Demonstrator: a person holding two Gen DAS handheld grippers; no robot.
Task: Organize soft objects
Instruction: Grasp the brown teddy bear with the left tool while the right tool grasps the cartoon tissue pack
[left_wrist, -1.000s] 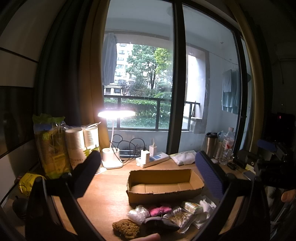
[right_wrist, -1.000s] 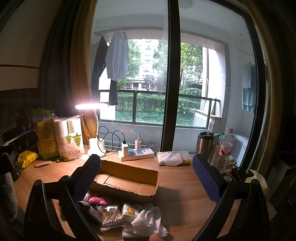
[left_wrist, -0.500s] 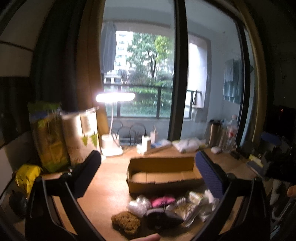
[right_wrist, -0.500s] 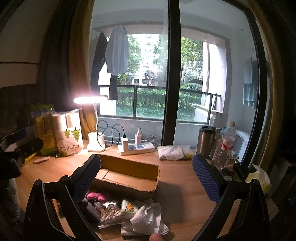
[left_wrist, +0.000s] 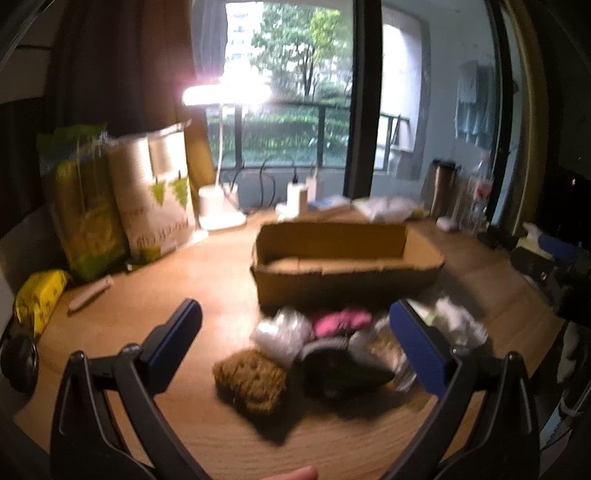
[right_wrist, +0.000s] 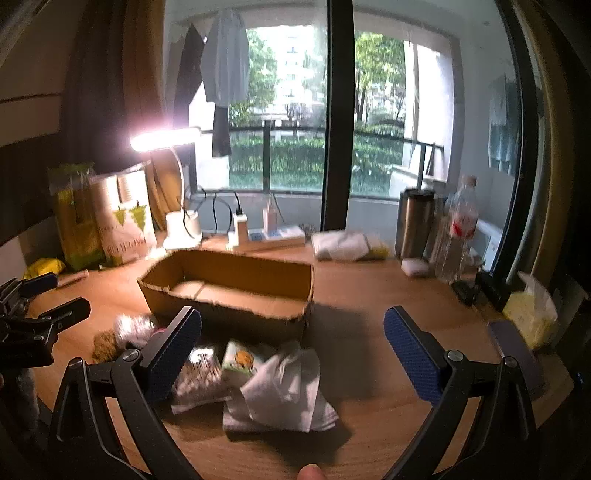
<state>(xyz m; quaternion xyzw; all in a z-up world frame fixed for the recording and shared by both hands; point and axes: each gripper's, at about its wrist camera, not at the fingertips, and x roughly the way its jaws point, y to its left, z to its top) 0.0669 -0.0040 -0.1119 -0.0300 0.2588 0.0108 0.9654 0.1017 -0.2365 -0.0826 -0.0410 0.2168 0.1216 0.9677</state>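
Note:
An open cardboard box (left_wrist: 347, 258) stands on the wooden table; it also shows in the right wrist view (right_wrist: 229, 291). In front of it lies a pile of soft things: a brown sponge (left_wrist: 251, 380), a clear plastic bag (left_wrist: 280, 332), a pink item (left_wrist: 340, 321), a dark item (left_wrist: 340, 373), and on the right white folded tissue (right_wrist: 284, 387) and a small printed packet (right_wrist: 240, 360). My left gripper (left_wrist: 295, 354) is open and empty above the sponge and pile. My right gripper (right_wrist: 291, 350) is open and empty above the tissue.
A lit desk lamp (right_wrist: 166, 140), paper cup packs (left_wrist: 151, 206), a green bag (left_wrist: 81, 206) and a yellow packet (left_wrist: 37, 299) stand at the left. A power strip (right_wrist: 266, 236), folded cloth (right_wrist: 347, 245), steel flask (right_wrist: 413, 218) and water bottle (right_wrist: 458, 229) line the window side.
Both grippers have tilted downward and moved closer to the table, so the pile and box appear larger and lower in view. Both stay open and empty.

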